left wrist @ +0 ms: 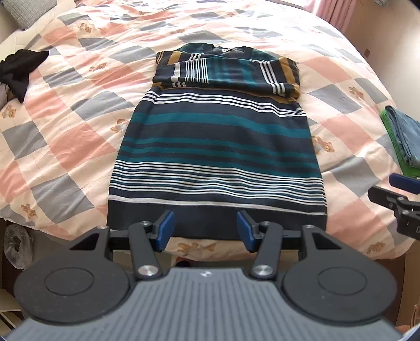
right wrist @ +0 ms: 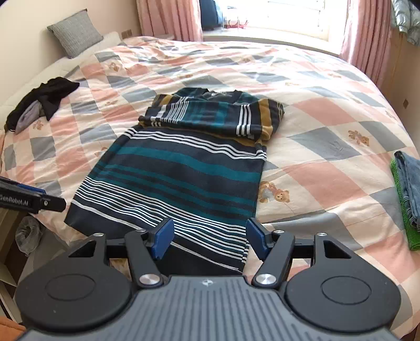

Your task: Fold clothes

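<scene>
At the far left of the checked quilt (right wrist: 328, 110) lies one crumpled heap of black clothing (right wrist: 44, 98), with a bit of grey cloth tucked under it. One grey pillow (right wrist: 76, 31) stands against the wall above it.

My left gripper (left wrist: 205, 230) hangs over the near edge of the bed, its two blue pads (left wrist: 166, 227) spread apart with nothing between them. They sit just above the dark hem of the one striped sweater (left wrist: 215, 147) without touching it.

That sweater lies flat in the middle of the quilt, hem towards me, neck towards the window. Its two sleeves (left wrist: 225, 74) are folded across the chest, one over the other, in a band of navy, teal, white and mustard stripes.

My right gripper (right wrist: 210, 237) hovers over the sweater's near right corner. Its two pads are spread too, a little wider than the left pair, and hold nothing; the striped cloth shows in the gap beneath them.

At the right edge of the bed sits one folded stack: blue denim (right wrist: 409, 183) on top of a green cloth (right wrist: 401, 209). Two pink curtains (right wrist: 168, 18) frame the window beyond.
</scene>
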`<state>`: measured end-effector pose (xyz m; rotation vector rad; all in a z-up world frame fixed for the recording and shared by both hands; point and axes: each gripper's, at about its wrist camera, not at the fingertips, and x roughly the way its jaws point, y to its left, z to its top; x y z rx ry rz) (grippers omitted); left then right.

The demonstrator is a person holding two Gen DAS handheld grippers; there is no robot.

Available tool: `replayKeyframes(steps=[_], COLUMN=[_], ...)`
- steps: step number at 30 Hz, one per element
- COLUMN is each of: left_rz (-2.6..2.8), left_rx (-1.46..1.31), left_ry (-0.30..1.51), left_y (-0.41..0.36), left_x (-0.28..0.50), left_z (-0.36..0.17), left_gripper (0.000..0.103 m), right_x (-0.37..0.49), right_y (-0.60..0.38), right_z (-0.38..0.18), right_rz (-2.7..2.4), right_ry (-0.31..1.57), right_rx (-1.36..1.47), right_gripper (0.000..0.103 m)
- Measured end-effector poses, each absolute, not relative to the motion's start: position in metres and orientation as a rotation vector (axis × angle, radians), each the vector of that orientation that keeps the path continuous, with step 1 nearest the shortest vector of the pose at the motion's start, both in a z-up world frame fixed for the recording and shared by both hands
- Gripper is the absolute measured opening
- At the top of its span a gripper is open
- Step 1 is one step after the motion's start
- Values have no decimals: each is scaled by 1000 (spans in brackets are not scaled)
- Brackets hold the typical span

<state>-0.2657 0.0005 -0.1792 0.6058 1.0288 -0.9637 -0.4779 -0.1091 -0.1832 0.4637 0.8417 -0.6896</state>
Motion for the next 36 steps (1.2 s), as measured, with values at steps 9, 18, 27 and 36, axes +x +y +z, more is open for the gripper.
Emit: replayKeyframes(steps=[9, 18, 27, 36], left_rz=[-1010, -1048, -990, -1108], left_rx=[624, 605, 620, 985], left_ry=[1017, 1001, 1046, 774], left_y=[7, 8, 22, 64], left_x=[-266, -241, -211, -184], left_z=[-175, -172, -200, -279], left_gripper=[48, 49, 49, 37], right_x=[-480, -456, -443, -475], right_y=[-93, -94, -98, -95], right_z=[-175, -170, -190, -255], right_rz=[-678, -702, -659, -697], right_ry=[841, 890, 925, 1030], right_rx=[475, 447, 469, 403], right_gripper=[65, 67, 67, 67])
